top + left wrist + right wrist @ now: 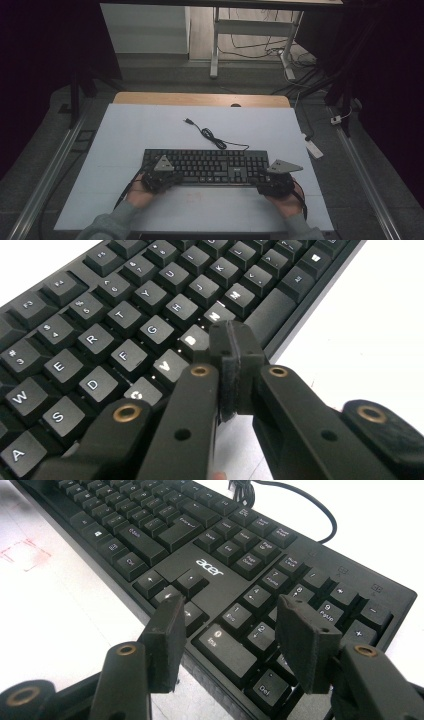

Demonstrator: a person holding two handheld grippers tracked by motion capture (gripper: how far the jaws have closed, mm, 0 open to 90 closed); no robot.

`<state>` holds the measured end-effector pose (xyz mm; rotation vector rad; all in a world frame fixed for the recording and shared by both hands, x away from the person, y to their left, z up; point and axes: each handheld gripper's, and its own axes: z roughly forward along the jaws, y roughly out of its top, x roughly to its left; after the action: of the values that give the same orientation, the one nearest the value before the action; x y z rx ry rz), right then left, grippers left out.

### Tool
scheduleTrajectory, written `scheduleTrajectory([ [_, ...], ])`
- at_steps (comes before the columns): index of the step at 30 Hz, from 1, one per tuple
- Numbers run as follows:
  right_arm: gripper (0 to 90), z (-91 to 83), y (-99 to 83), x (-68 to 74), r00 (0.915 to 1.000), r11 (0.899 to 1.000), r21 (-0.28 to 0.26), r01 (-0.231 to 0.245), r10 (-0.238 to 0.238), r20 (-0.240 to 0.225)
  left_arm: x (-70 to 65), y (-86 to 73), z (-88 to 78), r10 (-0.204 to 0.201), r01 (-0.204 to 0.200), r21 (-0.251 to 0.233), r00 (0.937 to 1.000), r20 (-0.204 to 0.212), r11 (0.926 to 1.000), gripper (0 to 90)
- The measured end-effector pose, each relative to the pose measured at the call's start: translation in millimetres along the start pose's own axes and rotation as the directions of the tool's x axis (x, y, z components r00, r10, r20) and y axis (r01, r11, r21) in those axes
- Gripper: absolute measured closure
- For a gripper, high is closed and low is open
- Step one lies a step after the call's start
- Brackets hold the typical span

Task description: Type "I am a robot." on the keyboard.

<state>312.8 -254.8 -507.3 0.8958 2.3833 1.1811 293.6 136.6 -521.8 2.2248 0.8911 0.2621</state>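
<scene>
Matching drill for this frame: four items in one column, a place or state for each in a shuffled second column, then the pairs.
1. left gripper
2. right gripper
3. keyboard
4. keyboard cable

A. jaws apart, over the number pad end
B. lies loose on the white board behind the keys, plug free
C. jaws shut, tips over the bottom letter row
D. flat on the white board

Pairs: 1-C, 2-A, 3-D, 4-B

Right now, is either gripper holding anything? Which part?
Nothing is held. The left gripper is shut and empty over the keyboard; the right gripper is open above the keyboard's numpad end.
</scene>
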Motion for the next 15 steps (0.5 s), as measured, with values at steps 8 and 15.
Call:
scheduleTrajectory([
  [8,45.9,-0.8,0.3,0.5,1.0,1.0,0.003,0.003,-0.003,0.007,-1.2,-0.5,1.6,0.001,-0.001,0.011,1.0,-0.005,0.9999,89.2],
  [15,46.0,-1.2,-0.2,-0.4,1.0,1.0,-0.005,-0.004,0.004,0.004,2.2,0.3,-12.4,-0.012,0.011,-0.076,0.9999,-0.004,0.9971,79.6],
])
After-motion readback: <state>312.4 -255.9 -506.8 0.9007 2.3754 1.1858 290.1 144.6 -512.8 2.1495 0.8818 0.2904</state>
